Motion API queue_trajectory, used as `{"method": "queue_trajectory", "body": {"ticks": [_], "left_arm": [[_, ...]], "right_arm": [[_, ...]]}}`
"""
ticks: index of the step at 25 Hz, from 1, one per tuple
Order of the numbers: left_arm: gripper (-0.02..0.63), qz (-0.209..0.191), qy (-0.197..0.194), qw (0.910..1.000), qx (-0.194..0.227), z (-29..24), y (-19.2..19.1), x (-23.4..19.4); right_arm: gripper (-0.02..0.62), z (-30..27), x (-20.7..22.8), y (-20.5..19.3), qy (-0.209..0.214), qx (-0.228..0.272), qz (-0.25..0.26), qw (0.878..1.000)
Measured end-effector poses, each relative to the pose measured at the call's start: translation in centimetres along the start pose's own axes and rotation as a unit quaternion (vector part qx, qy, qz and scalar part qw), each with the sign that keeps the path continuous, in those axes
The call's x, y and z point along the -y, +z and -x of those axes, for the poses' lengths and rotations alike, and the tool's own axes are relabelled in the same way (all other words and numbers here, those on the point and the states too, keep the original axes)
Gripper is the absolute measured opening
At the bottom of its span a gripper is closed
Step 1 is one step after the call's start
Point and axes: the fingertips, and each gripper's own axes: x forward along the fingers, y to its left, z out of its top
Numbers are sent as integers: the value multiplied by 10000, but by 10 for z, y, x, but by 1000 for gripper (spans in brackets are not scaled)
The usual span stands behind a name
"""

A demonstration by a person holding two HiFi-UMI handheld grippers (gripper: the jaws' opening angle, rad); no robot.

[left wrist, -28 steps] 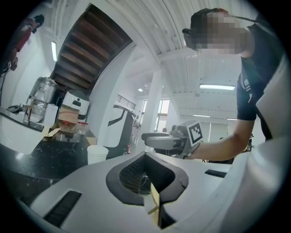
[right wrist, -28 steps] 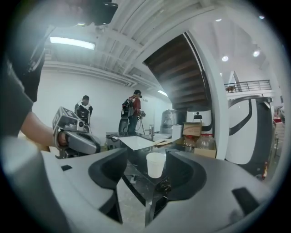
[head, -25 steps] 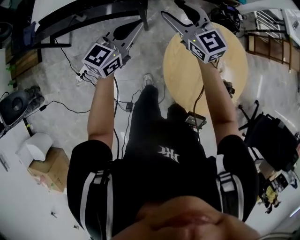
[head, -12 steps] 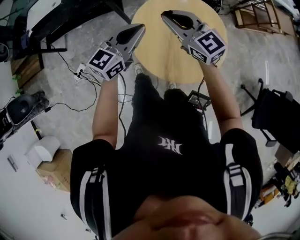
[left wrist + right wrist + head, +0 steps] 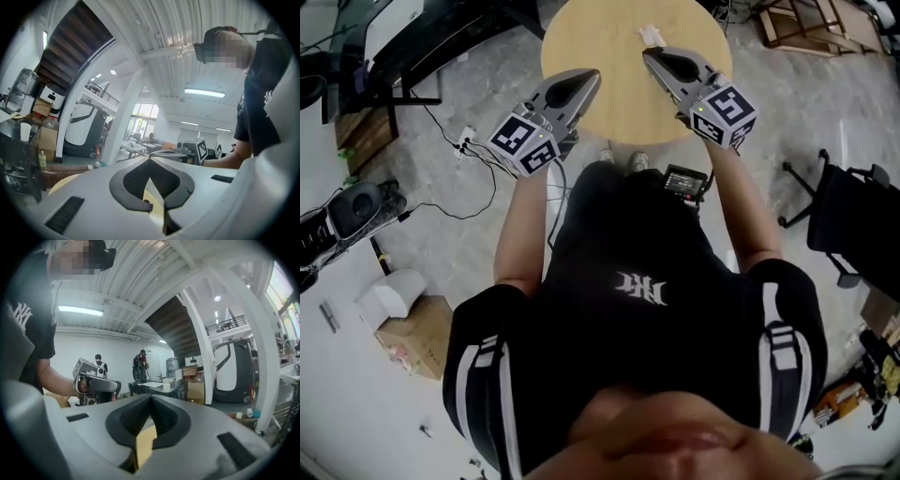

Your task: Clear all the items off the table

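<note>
The only thing visible on the round table [image 5: 609,103] is a small white item [image 5: 652,36], perhaps a crumpled tissue, though it is too small to tell. It lies on the far right part of the top, just beyond the right gripper [image 5: 652,56]. That gripper's jaws have just been closing and now meet at the tips with nothing between them. The left gripper [image 5: 589,77] is closed and empty too, and hovers over the near left edge of the table.

The main risk is reaching in with the jaws together. Closed tips would nudge the item rather than straddle it, and something this light could slide towards the far rim and drop off. Opening late, right at the item, could also flick it away.

If it is soft paper lying flat, the jaws may scrape the wood and catch only a corner, so it could slip out on the lift.

Cables [image 5: 478,202] trail on the floor to the near left and could catch a foot.
</note>
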Motion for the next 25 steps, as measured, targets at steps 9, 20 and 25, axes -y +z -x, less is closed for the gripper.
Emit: {"method": "queue_trajectory", "body": {"ticks": [9, 20, 25], "left_arm": [[12, -148, -348, 9993, -56, -6, -10, 32], [11, -361, -563, 9977, -53, -17, -16, 43], [11, -14, -390, 9989, 246, -16, -14, 32]], "right_arm": [[2, 46, -9, -4, -91, -19, 49, 9999], [2, 51, -22, -4, -122, -16, 179, 9998], [2, 58, -20, -8, -297, -59, 162, 9994]]}}
